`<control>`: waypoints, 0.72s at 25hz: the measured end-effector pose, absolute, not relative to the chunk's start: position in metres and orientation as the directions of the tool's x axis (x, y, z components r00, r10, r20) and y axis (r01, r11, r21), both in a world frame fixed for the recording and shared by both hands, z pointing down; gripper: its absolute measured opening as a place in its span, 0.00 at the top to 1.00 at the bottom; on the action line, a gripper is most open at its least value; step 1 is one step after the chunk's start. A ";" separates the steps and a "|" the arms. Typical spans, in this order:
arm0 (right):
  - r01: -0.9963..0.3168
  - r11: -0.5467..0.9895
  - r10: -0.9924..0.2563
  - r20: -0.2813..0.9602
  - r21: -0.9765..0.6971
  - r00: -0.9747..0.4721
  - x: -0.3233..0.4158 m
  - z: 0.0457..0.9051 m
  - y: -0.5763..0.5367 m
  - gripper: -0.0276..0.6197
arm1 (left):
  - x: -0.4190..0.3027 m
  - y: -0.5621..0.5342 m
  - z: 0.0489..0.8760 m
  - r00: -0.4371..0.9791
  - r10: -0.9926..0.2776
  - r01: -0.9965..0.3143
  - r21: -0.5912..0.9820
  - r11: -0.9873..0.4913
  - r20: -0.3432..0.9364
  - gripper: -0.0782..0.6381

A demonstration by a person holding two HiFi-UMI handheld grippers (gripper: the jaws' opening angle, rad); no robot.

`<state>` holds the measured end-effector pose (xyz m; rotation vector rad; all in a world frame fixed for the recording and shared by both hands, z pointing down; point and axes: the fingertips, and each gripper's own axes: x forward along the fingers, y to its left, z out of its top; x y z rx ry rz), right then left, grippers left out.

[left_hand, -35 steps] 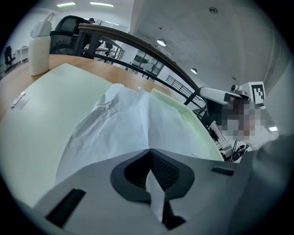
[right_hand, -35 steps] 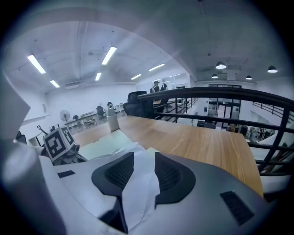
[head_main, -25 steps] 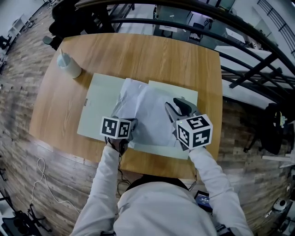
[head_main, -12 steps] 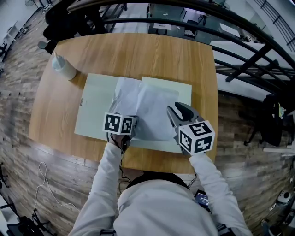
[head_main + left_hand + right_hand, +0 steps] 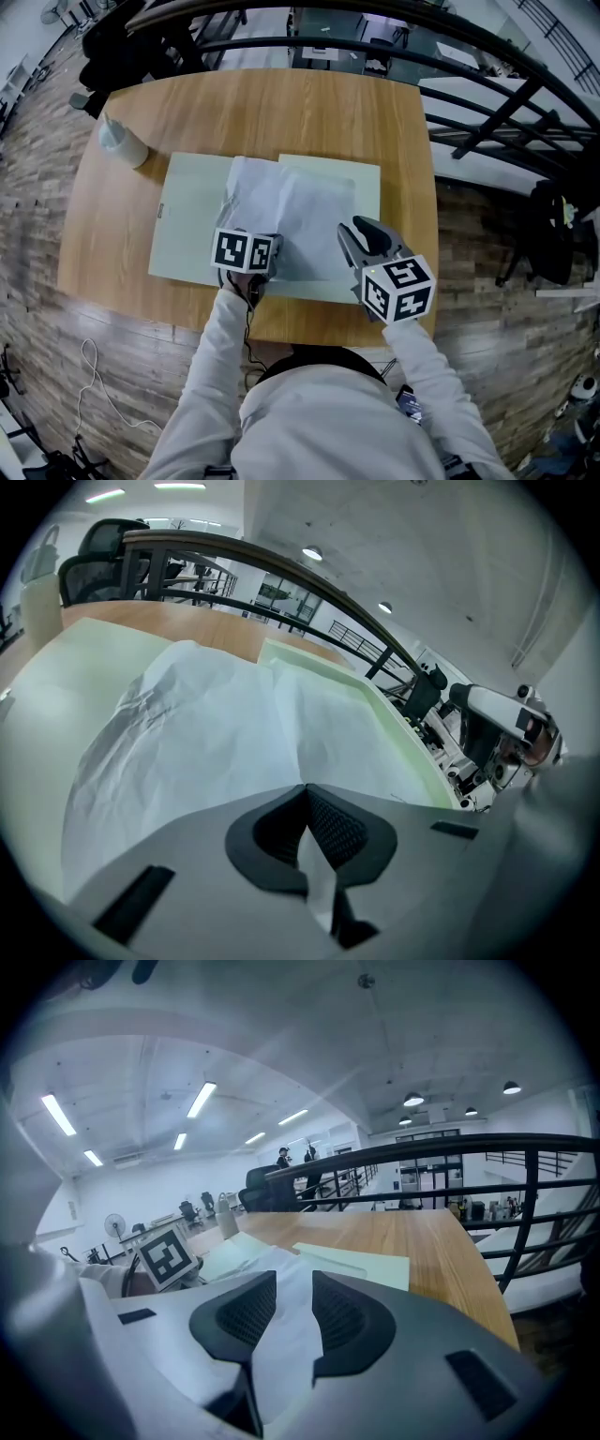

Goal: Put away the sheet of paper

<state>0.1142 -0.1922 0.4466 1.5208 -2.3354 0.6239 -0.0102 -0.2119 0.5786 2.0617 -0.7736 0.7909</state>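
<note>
Clamping sheet of paper (image 5: 286, 208) in left gripper (image 5: 305, 791) jaws; right gripper (image 5: 292, 1286) jaws, apart, just closing, straddle it.

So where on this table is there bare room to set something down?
Bare table: the far strip beyond the mat, from bottle to right edge; also the left strip beside the mat. Crowded: the near middle, left gripper shut on the paper, right gripper just closing around it.

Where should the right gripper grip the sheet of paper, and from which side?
Grip its near right edge, coming from the near side. The sheet of paper is raised there, as the left gripper pinches the near left edge. The right gripper has just been closing, with that edge between its jaws.
</note>
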 end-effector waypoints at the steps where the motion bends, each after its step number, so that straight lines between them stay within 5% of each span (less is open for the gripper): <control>1: -0.914 0.349 -0.793 0.455 -0.205 -0.405 0.114 0.446 -0.191 0.73 | -0.009 -0.212 0.579 0.618 -0.249 -0.735 0.436 -0.519 0.745 0.87; 12: -0.925 0.303 -0.818 0.436 -0.230 -0.376 0.120 0.444 -0.171 0.74 | -0.001 -0.212 0.573 0.613 -0.260 -0.718 0.387 -0.578 0.746 0.86; 18: -0.925 0.296 -0.818 0.437 -0.238 -0.374 0.118 0.446 -0.162 0.75 | 0.000 -0.210 0.562 0.615 -0.305 -0.720 0.359 -0.594 0.727 0.71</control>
